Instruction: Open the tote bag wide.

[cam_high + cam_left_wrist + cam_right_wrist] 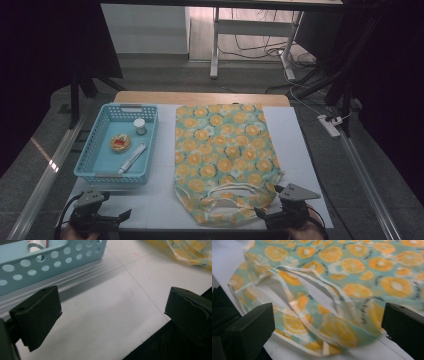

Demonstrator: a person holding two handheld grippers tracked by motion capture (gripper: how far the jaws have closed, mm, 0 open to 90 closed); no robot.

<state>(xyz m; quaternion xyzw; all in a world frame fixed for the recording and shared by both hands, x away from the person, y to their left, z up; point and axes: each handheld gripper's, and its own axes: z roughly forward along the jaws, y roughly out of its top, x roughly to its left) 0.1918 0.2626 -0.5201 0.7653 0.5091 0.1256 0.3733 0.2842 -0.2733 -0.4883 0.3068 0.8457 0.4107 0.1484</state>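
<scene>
The teal cloth bag printed with orange slices (222,160) lies flat in the middle of the white table (295,150), its cream-edged handles (317,287) toward the person. The right gripper (275,216) hovers just at that handle end, jaws spread wide and empty; this looks like the approach, and next it must close on one handle. The left gripper (107,217) waits open near the perforated light-blue plastic basket (87,155). Both hands are cut off at the frame's bottom.

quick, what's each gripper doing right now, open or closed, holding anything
Left gripper: open, holding nothing, over bare table beside the blue basket.
Right gripper: open, holding nothing, at the handle end of the orange-print bag.
</scene>
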